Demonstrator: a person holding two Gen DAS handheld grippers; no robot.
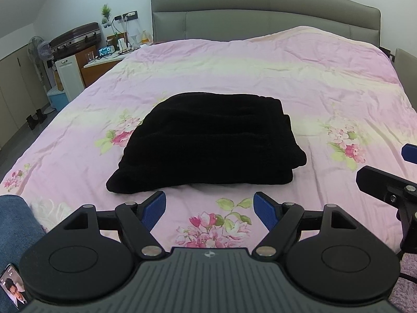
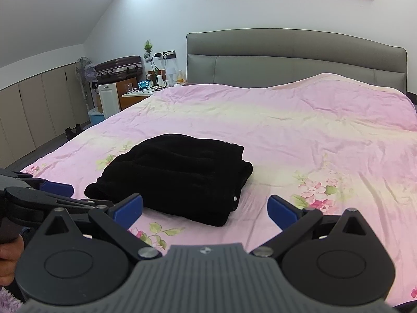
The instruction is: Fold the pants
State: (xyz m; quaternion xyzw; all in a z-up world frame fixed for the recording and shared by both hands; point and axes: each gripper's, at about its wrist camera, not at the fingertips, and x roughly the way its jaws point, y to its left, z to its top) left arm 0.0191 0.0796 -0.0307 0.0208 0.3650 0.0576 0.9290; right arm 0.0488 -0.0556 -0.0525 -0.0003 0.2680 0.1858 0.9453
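Black pants (image 1: pixel 206 140) lie folded into a thick stacked bundle on the pink flowered bedspread (image 1: pixel 299 78). My left gripper (image 1: pixel 209 210) hovers just short of the bundle's near edge, open, with nothing between its blue pads (image 1: pixel 156 208). In the right wrist view the same pants (image 2: pixel 174 174) sit ahead and to the left, and my right gripper (image 2: pixel 206 211) is open and empty near their right front corner. The left gripper (image 2: pixel 56 189) shows at that view's left edge; the right gripper's fingers (image 1: pixel 375 180) reach in at the left wrist view's right edge.
A grey padded headboard (image 1: pixel 260 10) closes the far end of the bed. To the left stand a bedside table (image 1: pixel 104 65), a suitcase on a cabinet (image 1: pixel 75 39), a fan (image 1: pixel 39 49) and a blue bin (image 1: pixel 57 99). A phone (image 1: pixel 13 289) lies bottom left.
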